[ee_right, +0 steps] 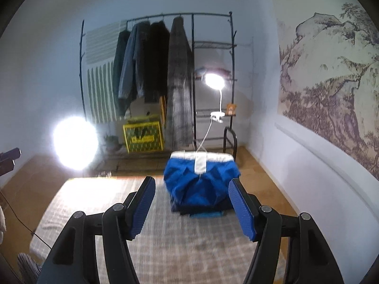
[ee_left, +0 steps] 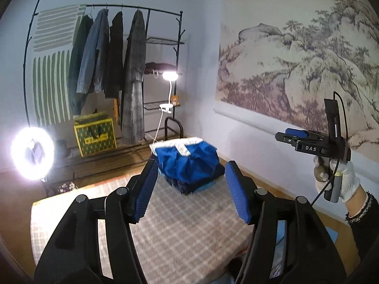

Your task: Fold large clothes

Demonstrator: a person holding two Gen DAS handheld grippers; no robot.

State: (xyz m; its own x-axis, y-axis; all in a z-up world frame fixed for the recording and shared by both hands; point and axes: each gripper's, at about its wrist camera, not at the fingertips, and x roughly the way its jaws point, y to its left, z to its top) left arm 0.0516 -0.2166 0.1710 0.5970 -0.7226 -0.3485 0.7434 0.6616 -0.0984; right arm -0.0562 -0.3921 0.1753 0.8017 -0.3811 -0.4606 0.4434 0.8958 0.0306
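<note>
A folded blue-and-white garment [ee_left: 188, 159] tops a stack of folded clothes [ee_right: 201, 207] at the checked bed's [ee_left: 184, 232] far edge. Left gripper [ee_left: 190, 189] and right gripper [ee_right: 193, 209] hover with fingers apart, empty.

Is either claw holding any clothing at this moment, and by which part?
Nothing is held. The left claw and right claw are both open and empty, with the folded blue garment lying on the stack beyond them.
</note>
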